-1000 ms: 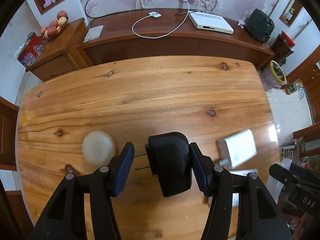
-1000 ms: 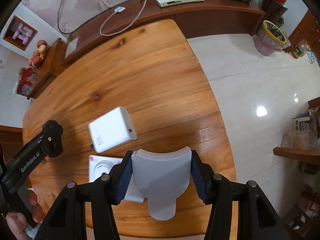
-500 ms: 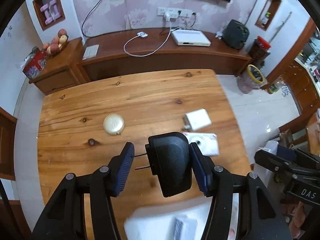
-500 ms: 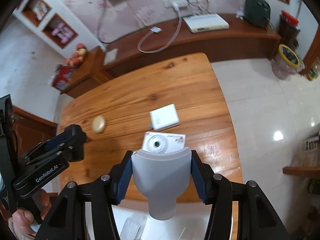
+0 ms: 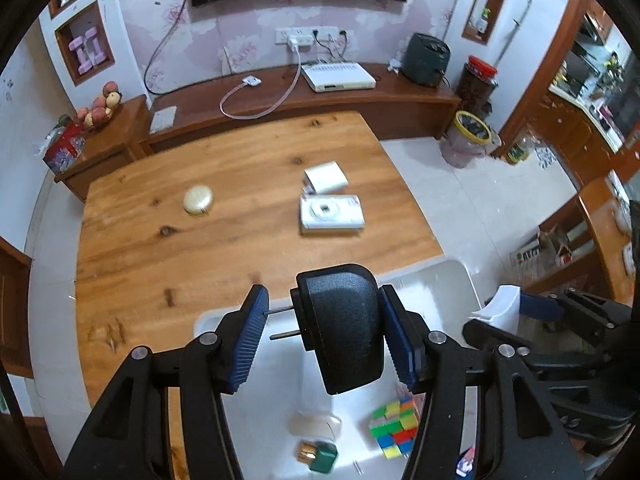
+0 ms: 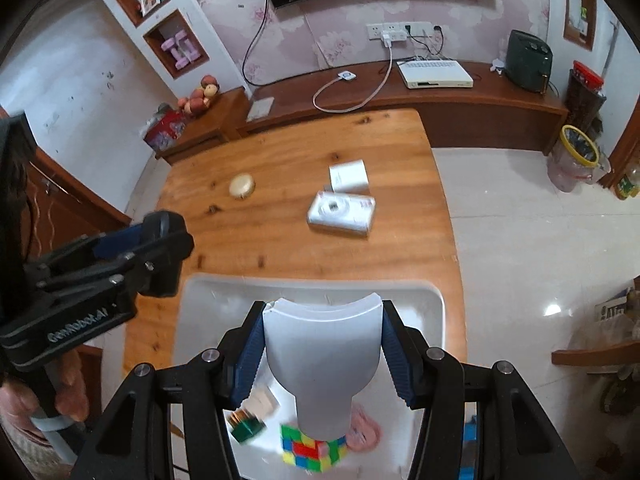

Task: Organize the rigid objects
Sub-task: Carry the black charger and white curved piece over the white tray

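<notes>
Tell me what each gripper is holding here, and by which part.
Left gripper holds a black plug adapter, body against one finger, prongs toward the other. Right gripper clamps a white scoop-shaped piece across its wide end.

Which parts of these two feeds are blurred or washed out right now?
Left wrist view: table edges smeared by motion, black plug sharp, bin floor nearly blown white. Right wrist view: the other claw and the cube blurred, glare spot on the floor tiles. Both bend straight lines.

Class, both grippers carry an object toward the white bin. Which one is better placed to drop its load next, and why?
Probably the right gripper: its white scoop hangs over the white bin, centrally. The left gripper, holding the black plug adapter, sits nearer the rim.
</notes>
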`<state>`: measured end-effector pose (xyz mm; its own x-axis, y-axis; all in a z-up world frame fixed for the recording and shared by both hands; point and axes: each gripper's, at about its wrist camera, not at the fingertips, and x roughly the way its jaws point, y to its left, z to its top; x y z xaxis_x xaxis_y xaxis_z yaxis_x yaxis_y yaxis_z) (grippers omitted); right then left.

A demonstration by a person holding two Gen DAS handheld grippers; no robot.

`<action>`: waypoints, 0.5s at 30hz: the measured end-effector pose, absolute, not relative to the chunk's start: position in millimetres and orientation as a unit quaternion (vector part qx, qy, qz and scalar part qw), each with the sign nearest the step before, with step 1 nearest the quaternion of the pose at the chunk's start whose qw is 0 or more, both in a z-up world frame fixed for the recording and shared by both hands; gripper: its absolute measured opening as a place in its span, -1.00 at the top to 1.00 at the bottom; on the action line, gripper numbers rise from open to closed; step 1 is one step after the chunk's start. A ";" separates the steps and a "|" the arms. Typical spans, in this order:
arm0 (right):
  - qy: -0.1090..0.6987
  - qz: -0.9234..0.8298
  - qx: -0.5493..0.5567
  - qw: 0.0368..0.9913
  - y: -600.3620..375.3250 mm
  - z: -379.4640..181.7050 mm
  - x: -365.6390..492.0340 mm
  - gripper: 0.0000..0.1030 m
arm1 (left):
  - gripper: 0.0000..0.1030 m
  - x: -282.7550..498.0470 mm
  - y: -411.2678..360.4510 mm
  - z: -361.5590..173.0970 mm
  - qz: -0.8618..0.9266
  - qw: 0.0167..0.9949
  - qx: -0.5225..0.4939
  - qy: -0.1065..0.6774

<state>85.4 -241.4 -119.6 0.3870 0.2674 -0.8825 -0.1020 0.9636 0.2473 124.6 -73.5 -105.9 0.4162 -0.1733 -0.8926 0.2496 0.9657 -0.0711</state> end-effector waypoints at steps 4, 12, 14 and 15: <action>0.562 0.089 0.071 0.819 -247.5 -150.8 61.9 -0.07 | -0.16 111.1 -85.8 -135.2 -0.129 0.825 0.037 0.549; 0.590 0.059 0.063 0.803 -254.2 -202.6 33.2 -0.07 | -0.16 90.7 -103.4 -191.2 -0.120 0.800 0.055 0.585; 0.589 0.058 0.050 0.804 -251.6 -208.1 29.0 -0.07 | -0.16 88.7 -105.3 -202.5 -0.118 0.794 0.058 0.594; 0.589 0.058 0.044 0.805 -249.3 -210.4 28.5 -0.07 | -0.16 86.1 -106.0 -207.7 -0.117 0.792 0.060 0.596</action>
